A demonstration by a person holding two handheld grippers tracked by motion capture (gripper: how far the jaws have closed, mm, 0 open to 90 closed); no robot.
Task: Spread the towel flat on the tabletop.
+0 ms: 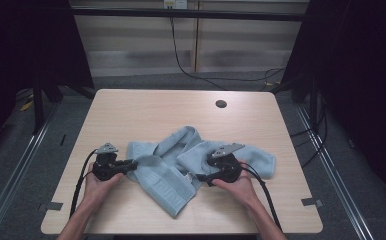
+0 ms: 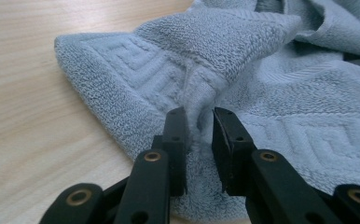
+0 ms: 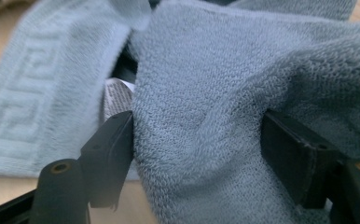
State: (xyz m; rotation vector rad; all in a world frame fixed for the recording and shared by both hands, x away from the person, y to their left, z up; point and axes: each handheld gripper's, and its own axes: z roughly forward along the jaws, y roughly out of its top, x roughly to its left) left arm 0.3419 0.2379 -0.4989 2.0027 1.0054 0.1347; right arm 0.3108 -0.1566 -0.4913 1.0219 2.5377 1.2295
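Note:
A light blue-grey towel with a key-pattern border lies crumpled on the near half of the wooden table. My left gripper reaches in from the left at the towel's left edge. In the left gripper view its jaws pinch a raised fold of the towel beside the patterned border. My right gripper lies on the towel's right part, pointing left. In the right gripper view its jaws stand wide apart with a thick bulge of towel between them.
A round cable hole sits near the table's far edge. Tape marks lie at the near left and near right corners. A white label peeks from a fold. Dark frames and cables surround the table.

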